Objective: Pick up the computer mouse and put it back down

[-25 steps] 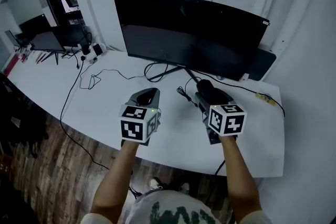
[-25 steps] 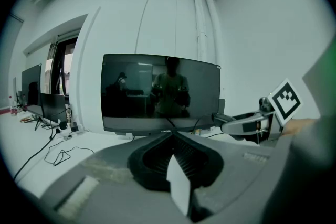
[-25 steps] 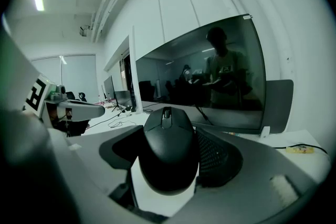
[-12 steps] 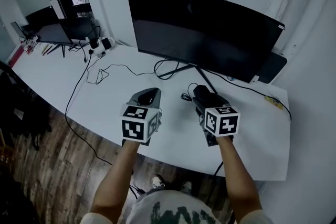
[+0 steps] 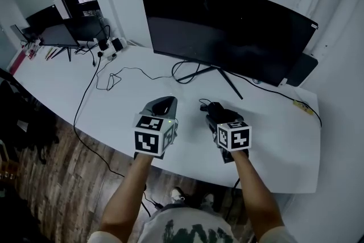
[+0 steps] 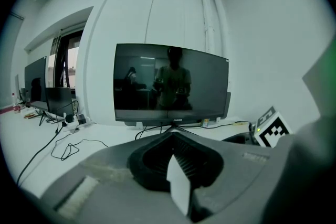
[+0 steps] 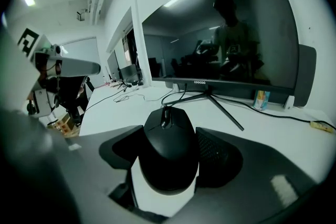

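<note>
1. Right gripper point(image 7: 171, 150): the jaws stand wide and are clamped on the mouse point(image 7: 167, 131), one pad against each flank. The mouse's nose and scroll wheel point away from the hand, toward the monitor point(image 5: 227, 25).
2. Left gripper point(image 6: 172, 136): the jaws are closed tip to tip with nothing between them. It hangs idle beside the right gripper, over the front part of the desk point(image 5: 273, 139), and touches nothing.
3. Mouse location: in the right gripper's grasp, above the front half of the desk, a little right of the middle. It is nearer the front edge than the monitor stand point(image 5: 227, 79) and well clear of that stand's legs.
4. Contact with the desk: I cannot tell. No view shows the mouse's underside, so it may be just above the surface or already resting on it.
5. The mouse cord point(image 5: 202, 103) leaves the nose and lies slack on the desk toward the stand. It does not look taut.
6. Further out, a loose cable point(image 5: 114, 77) loops near the left back part of the desk, well apart from both grippers.
7. Progress, as a judgement: the pick-up half looks done, since the mouse is firmly in the right jaws.
8. What is left: settle the mouse flat on the desk, open the right jaws, and draw the gripper back without dragging the mouse or snagging the cord.
</note>
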The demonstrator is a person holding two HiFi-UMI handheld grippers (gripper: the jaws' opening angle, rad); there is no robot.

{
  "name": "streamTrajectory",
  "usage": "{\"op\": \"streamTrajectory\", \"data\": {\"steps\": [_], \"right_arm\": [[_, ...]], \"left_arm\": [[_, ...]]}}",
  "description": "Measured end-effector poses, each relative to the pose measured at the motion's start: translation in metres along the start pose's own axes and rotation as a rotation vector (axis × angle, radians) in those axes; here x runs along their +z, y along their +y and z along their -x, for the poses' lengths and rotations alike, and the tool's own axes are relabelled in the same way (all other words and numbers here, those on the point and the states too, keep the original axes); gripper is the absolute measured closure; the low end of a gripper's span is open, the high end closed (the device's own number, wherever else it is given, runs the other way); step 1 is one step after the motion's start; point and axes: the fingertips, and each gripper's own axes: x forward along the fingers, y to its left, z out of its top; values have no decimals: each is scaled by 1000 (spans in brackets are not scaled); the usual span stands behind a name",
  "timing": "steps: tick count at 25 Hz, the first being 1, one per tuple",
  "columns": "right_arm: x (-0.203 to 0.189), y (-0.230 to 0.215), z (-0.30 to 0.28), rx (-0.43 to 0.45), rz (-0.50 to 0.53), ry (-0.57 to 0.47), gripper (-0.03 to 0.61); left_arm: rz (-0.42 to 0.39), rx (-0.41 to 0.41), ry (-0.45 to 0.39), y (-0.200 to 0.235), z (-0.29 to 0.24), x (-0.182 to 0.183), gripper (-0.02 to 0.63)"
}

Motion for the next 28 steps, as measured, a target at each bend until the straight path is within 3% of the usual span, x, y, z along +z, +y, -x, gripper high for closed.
{"op": "streamTrajectory", "data": {"steps": [16, 28], "right_arm": [[-71, 14, -49, -40, 97, 191, 264], [-88, 12, -62, -57, 93, 242, 253]], "left_arm": [[-19, -66, 61, 22, -15, -27, 609], [0, -70, 78, 37, -17, -43, 609]]}}
